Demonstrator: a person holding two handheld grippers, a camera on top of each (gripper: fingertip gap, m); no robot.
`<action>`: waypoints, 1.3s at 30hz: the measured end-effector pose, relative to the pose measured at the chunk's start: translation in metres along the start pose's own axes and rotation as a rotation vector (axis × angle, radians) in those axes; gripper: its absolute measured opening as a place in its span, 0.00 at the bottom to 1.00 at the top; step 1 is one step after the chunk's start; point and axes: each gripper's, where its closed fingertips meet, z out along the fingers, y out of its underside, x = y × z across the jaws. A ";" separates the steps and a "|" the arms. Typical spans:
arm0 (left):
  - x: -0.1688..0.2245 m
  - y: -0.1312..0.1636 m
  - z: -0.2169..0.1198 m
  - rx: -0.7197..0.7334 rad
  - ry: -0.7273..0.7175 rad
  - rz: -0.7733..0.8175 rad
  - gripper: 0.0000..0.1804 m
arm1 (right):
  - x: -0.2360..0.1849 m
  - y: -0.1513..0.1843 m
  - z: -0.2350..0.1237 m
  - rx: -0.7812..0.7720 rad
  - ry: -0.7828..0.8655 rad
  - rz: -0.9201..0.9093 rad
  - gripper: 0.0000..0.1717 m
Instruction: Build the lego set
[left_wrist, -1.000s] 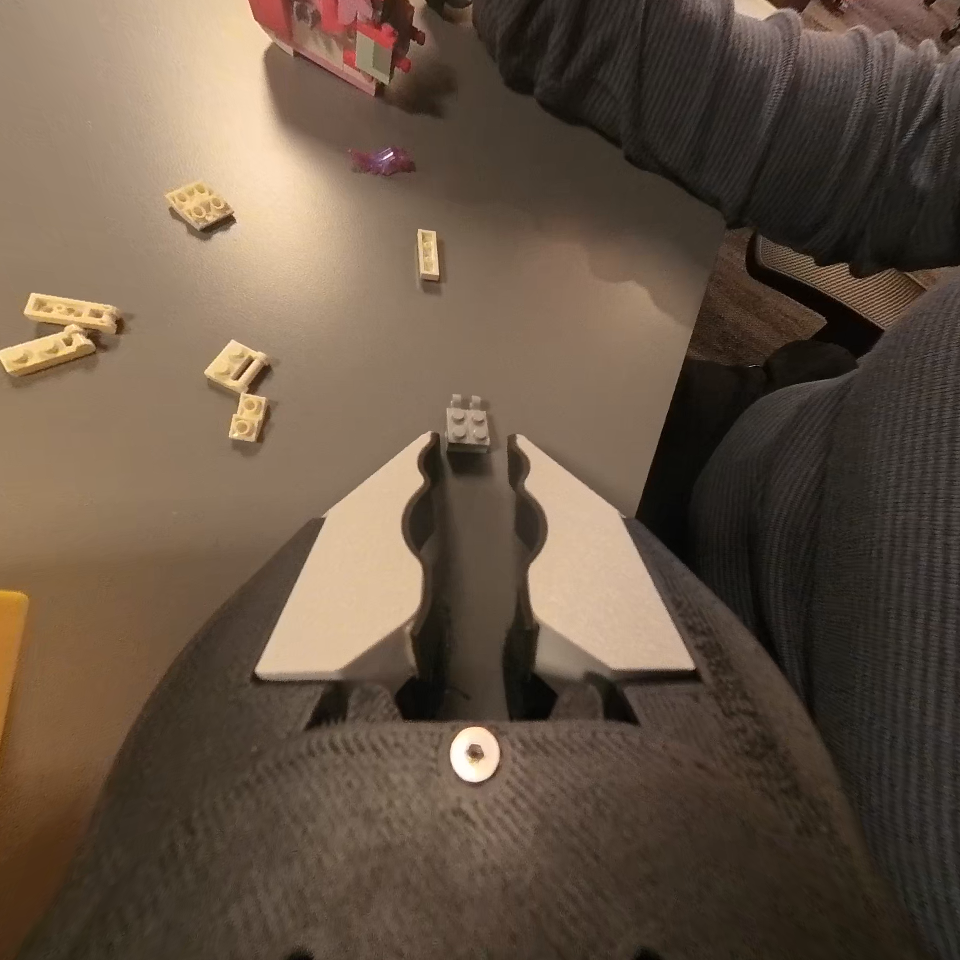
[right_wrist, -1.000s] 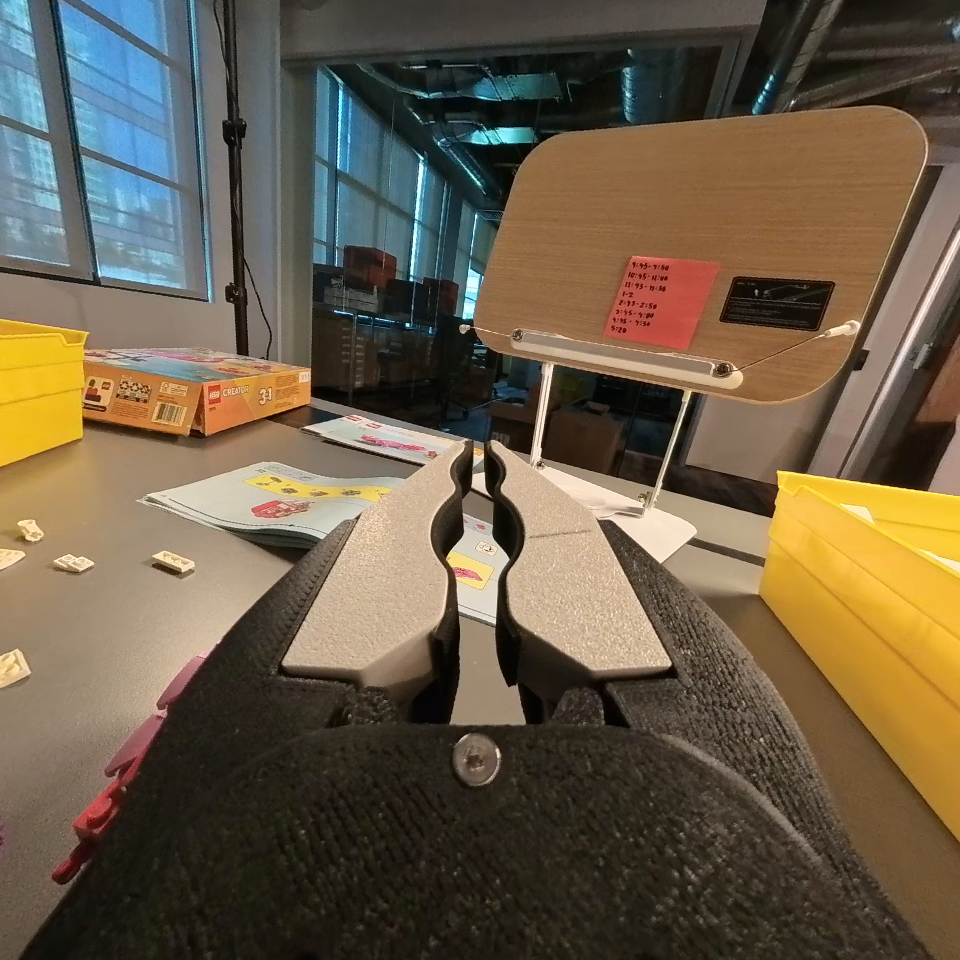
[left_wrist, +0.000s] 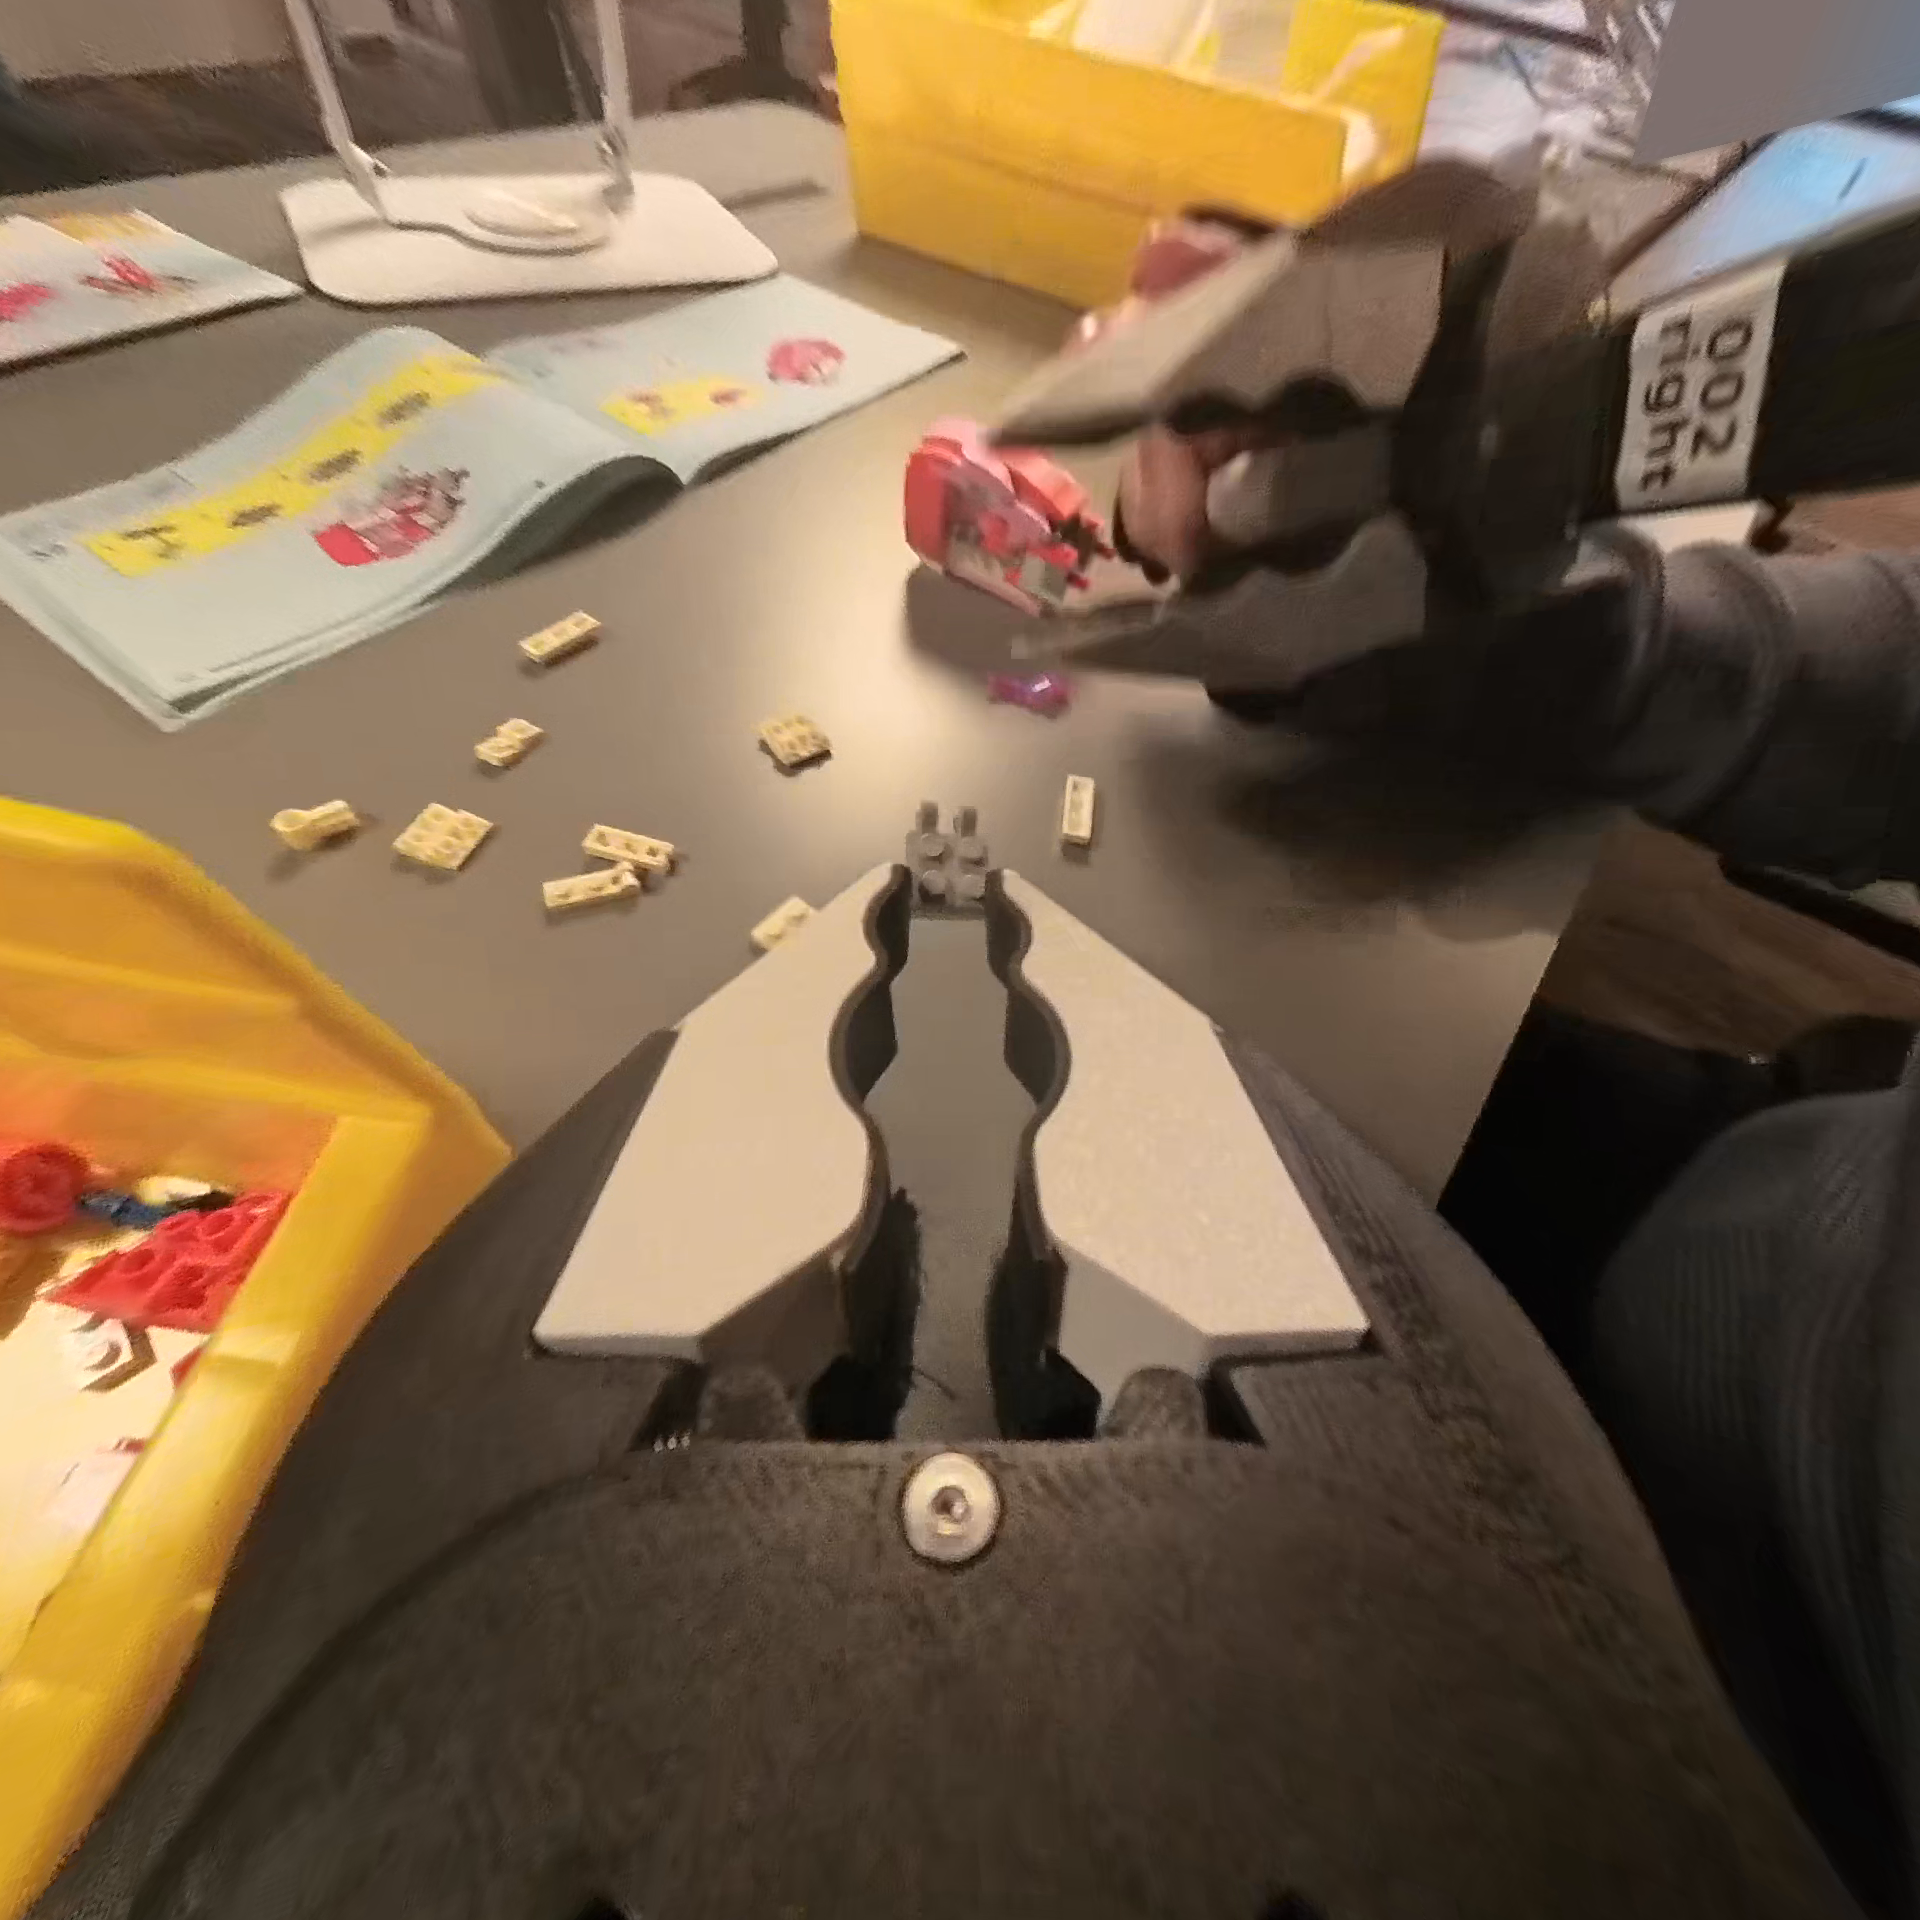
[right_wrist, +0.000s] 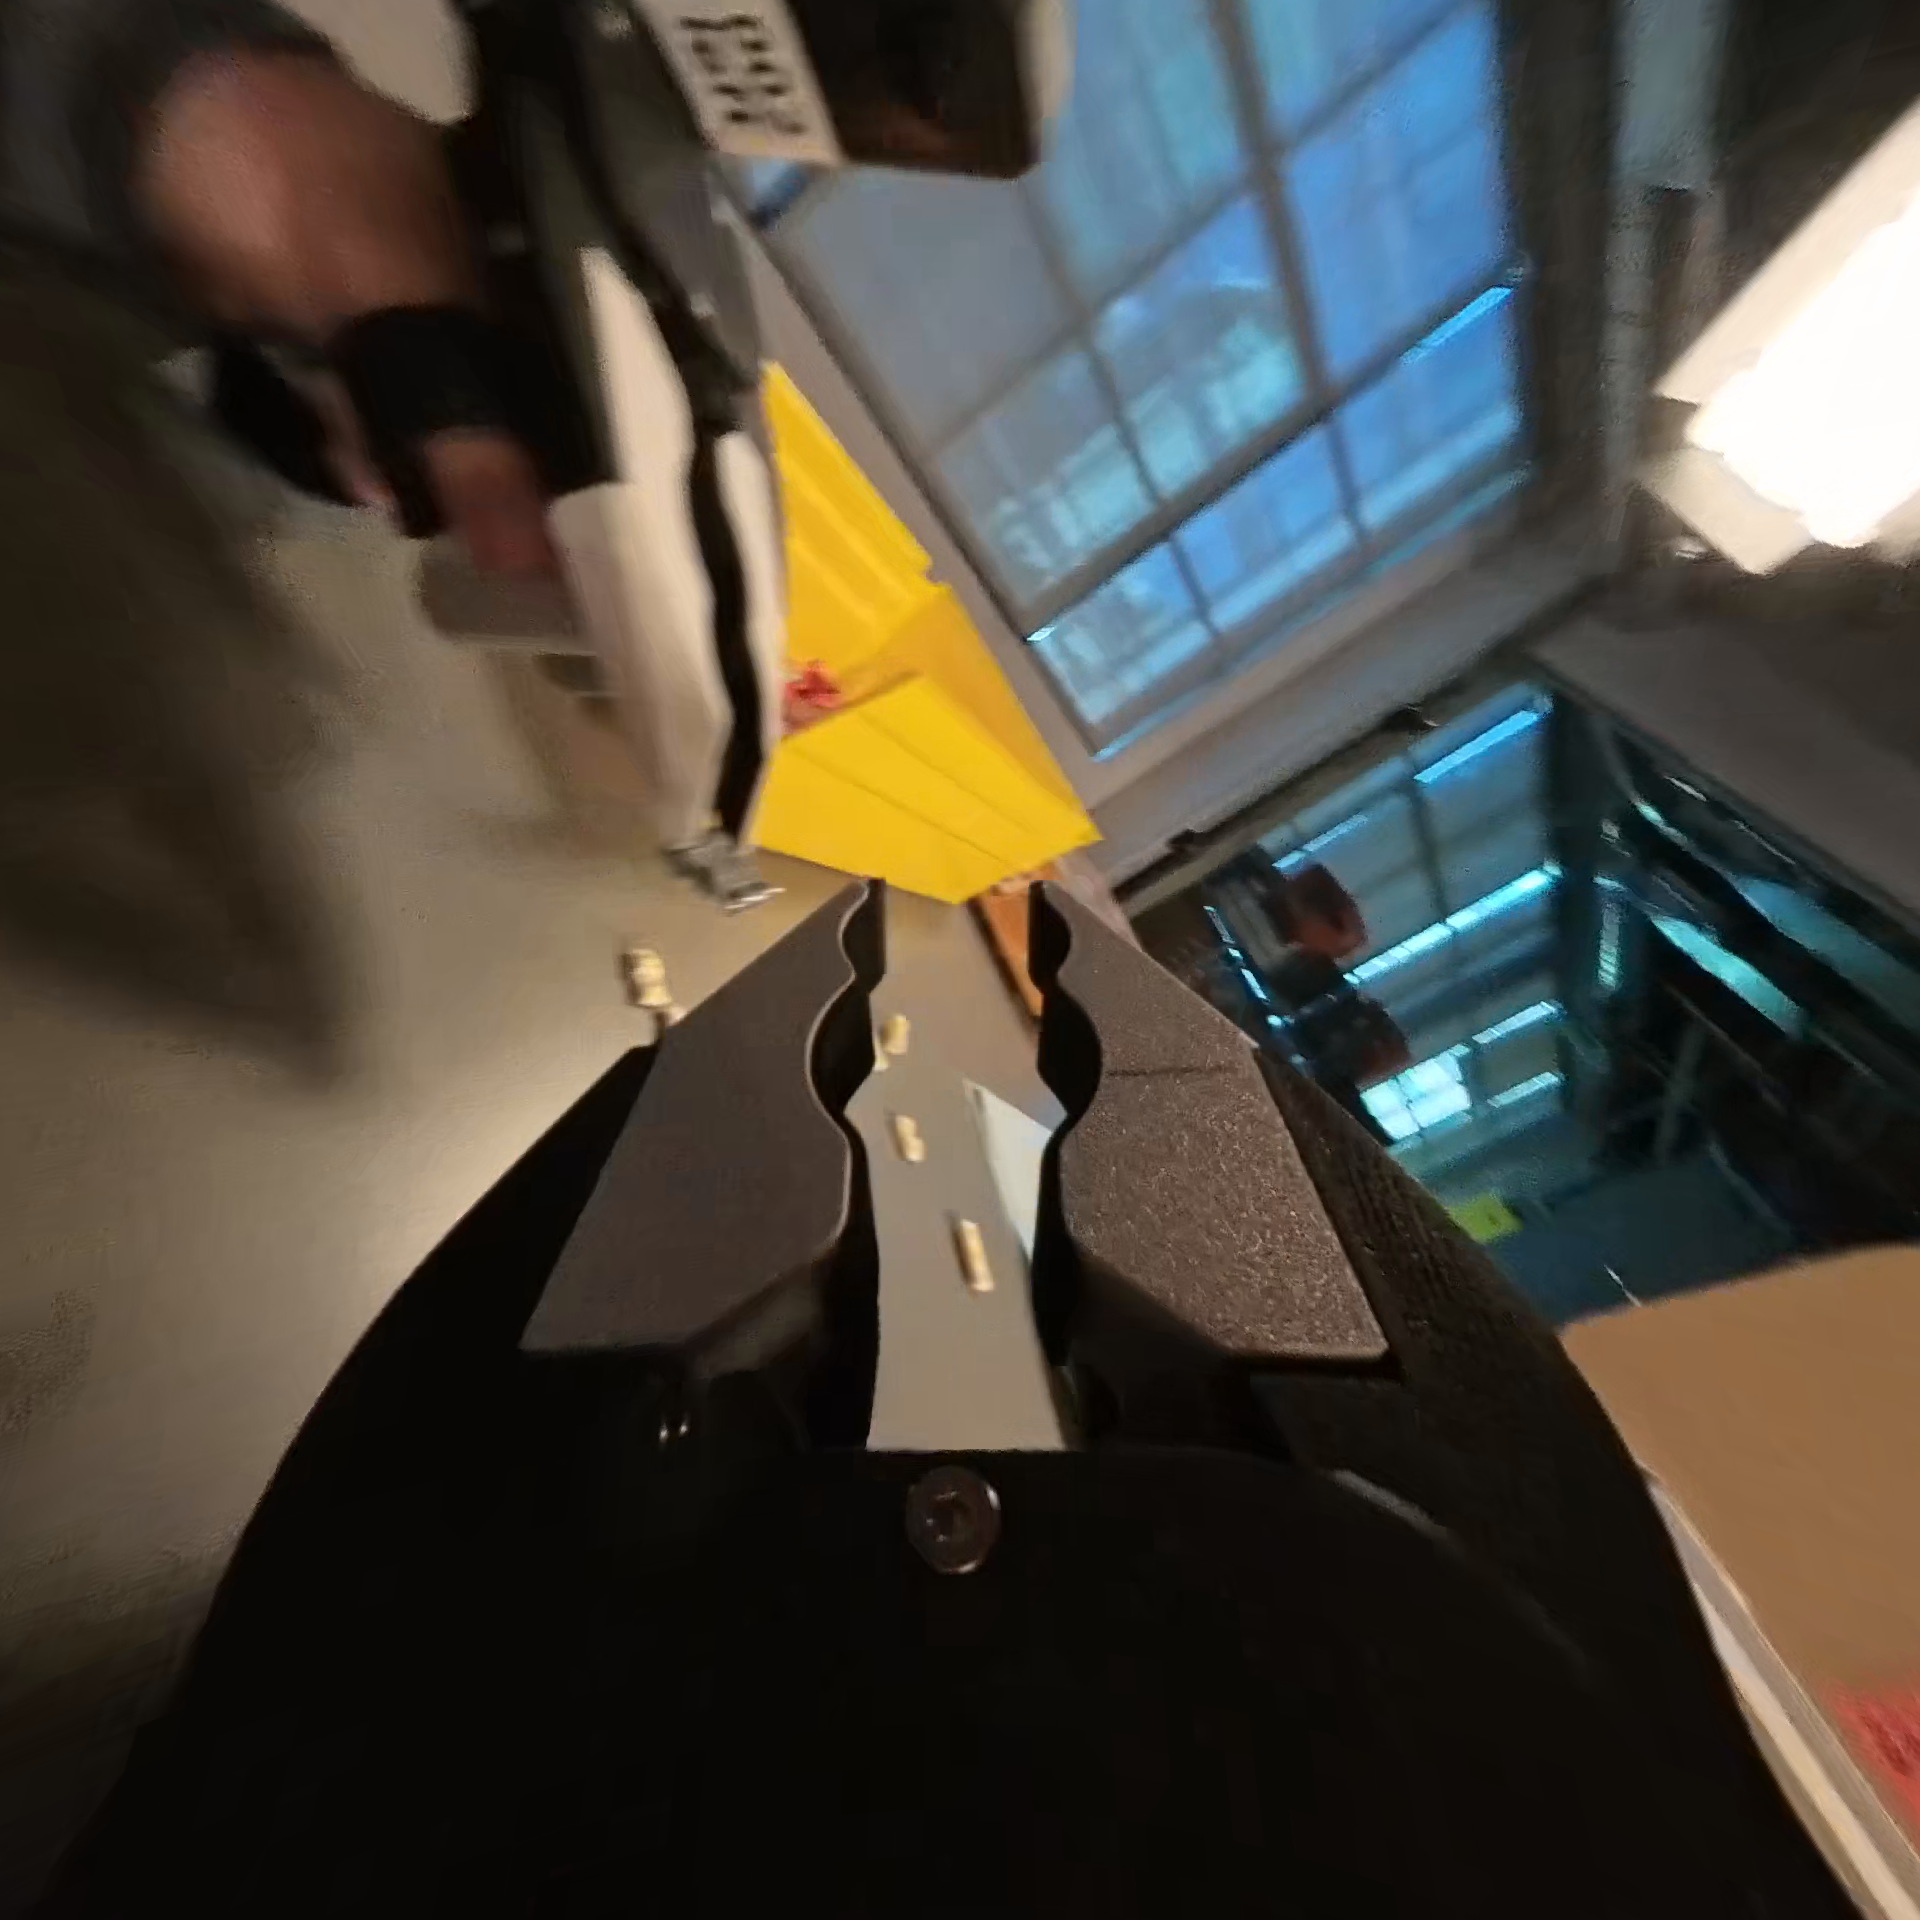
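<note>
**Left gripper clamped on grey plate; right gripper agape beside red model**

Left wrist view only: left gripper (left_wrist: 948, 883) low over dark matte table (left_wrist: 1299, 790), grey textured fingertips pinching a small grey studded plate (left_wrist: 948, 868) by its two sides, front clip end sticking out past the tips. Tan plates (left_wrist: 442, 834) scattered left of it, one narrow tan plate (left_wrist: 1077, 837) just right. Open instruction booklet (left_wrist: 416, 488) farther back, white stand base (left_wrist: 520, 229), yellow bin (left_wrist: 1091, 135) at rear, second yellow bin (left_wrist: 187, 1039) near left holding red bricks. Small purple translucent piece (left_wrist: 1029, 688) on table.

Same view: right gripper (left_wrist: 1039, 540) turned on its side, blurred, held in a hand in a dark ribbed sleeve; fingers spread, red-and-pink brick model (left_wrist: 997, 520) at the tips, partly between them. Contact with model: cannot tell through blur.

Right wrist view only: camera rolled strongly, table running up the frame; right gripper (right_wrist: 956, 899) with wavy-edged fingers clearly apart, no object between them in this view. Window panes (right_wrist: 1247, 416), yellow bin (right_wrist: 894, 769); left gripper's fingertips (right_wrist: 727, 790) with grey plate (right_wrist: 717, 868), blurred.
</note>
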 end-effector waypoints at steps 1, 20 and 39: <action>-0.001 -0.002 -0.002 0.015 -0.006 -0.010 0.08 | -0.008 -0.001 0.002 0.002 -0.035 -0.006 0.15; 0.005 -0.003 -0.005 0.074 0.191 -0.240 0.07 | -0.051 0.009 0.017 -0.106 -0.156 -0.303 0.14; 0.010 0.001 0.000 0.063 0.251 -0.284 0.07 | -0.058 0.013 0.021 -0.140 -0.169 -0.344 0.07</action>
